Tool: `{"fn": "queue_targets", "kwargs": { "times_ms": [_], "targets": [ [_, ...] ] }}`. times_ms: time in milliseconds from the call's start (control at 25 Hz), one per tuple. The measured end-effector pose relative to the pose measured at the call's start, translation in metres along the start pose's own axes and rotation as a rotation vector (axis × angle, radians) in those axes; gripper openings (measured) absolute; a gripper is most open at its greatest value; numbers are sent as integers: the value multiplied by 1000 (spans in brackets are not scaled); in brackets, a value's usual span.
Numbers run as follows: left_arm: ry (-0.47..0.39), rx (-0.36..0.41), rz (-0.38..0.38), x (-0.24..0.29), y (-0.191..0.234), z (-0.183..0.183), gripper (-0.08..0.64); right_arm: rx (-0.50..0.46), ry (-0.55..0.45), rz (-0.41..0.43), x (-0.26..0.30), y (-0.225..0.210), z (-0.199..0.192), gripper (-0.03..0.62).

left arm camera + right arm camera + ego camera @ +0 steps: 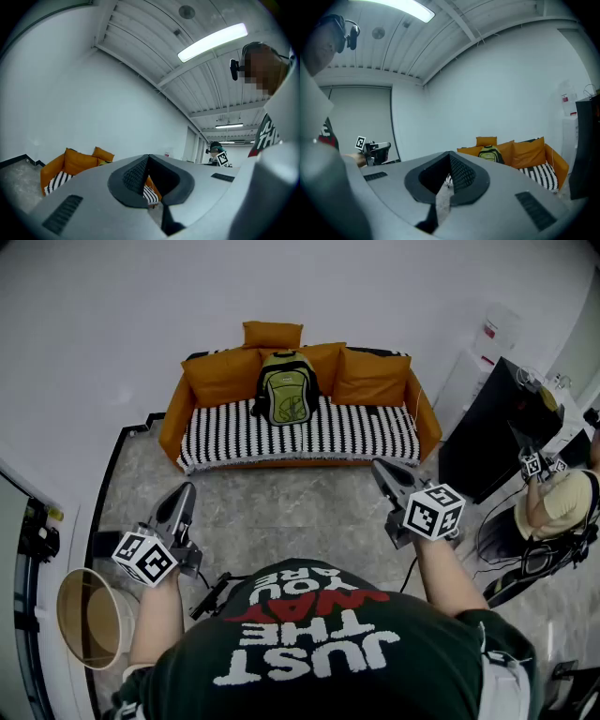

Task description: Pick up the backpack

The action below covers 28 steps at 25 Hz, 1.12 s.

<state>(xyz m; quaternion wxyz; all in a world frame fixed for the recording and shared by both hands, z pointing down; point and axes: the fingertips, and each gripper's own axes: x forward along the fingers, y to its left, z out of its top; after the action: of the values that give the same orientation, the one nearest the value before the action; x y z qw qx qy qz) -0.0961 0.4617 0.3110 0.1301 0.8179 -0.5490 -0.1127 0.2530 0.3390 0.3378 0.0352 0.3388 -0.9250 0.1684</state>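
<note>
A green and black backpack point(286, 388) stands upright on the middle of an orange sofa point(173, 418), leaning against the back cushions. In the right gripper view the backpack point(490, 153) shows far off, right of the jaws. My left gripper point(186, 489) and right gripper point(379, 466) are both held out over the grey floor, well short of the sofa. Both are shut and hold nothing. The left gripper point(149, 159) has its jaws meeting at the tip, with part of the sofa point(70, 164) beyond it. The right gripper point(450, 155) looks the same.
A black cabinet point(483, 442) stands right of the sofa, with a white unit point(487, 343) behind it. Another person point(553, 512) sits low at the right. A round wooden bin point(89, 615) sits at the left, and a dark cable point(211, 594) lies on the floor.
</note>
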Motion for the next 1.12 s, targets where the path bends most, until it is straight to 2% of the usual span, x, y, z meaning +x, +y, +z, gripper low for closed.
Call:
{"fn": "queue_targets", "kwargs": {
  "times_ms": [240, 720, 1120],
  "targets": [
    [2, -3, 9, 8, -9, -8, 11, 7, -1, 10, -5, -10, -5, 25],
    [1, -8, 17, 35, -29, -12, 11, 21, -6, 44, -11, -34, 13, 25],
    [5, -3, 13, 50, -42, -27, 11, 18, -16, 76, -26, -50, 1, 26]
  ]
}}
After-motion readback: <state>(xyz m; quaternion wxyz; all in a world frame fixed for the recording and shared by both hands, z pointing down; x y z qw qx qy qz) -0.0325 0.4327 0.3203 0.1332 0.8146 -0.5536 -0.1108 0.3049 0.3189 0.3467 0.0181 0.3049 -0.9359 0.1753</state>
